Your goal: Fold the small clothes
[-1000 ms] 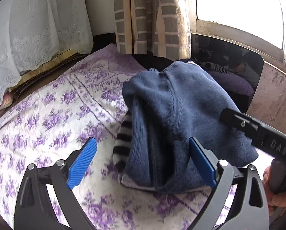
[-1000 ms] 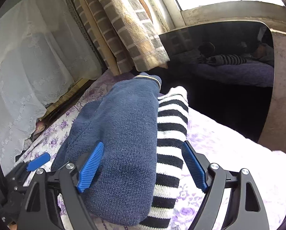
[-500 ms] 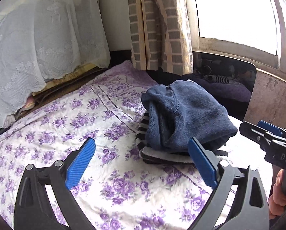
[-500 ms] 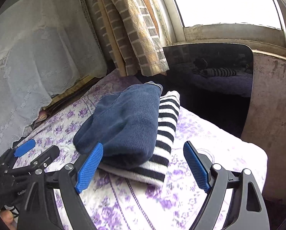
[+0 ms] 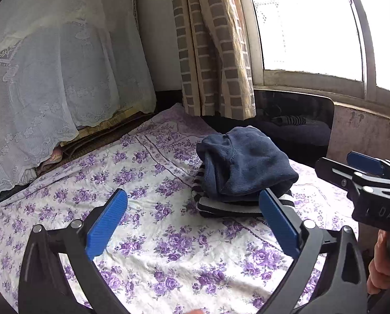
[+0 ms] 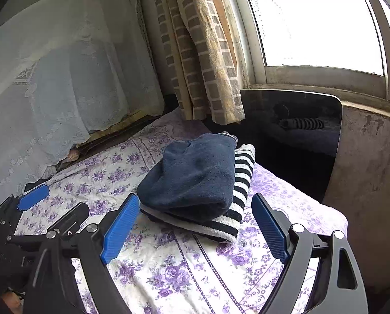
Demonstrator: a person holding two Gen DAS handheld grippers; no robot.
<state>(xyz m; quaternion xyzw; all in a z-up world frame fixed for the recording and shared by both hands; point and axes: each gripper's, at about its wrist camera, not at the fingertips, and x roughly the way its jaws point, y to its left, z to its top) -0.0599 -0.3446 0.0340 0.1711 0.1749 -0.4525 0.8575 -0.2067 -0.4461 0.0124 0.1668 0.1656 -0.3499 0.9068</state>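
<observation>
Two tongs, each empty. The left tongs stand spread wide, having just been opening, with only the flowered bed sheet between the blue pads. The right tongs also gape wide, just opened further, touching nothing. Beyond them lie two folded garments in one stack on the bed: a navy sweater on top of a black-and-white striped garment (its edge peeking out). Farther back hang one checked curtain and one lace cover.

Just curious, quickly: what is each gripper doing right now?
Left gripper: open, holding nothing, jaws just widened.
Right gripper: open, holding nothing, jaws just widened.
</observation>
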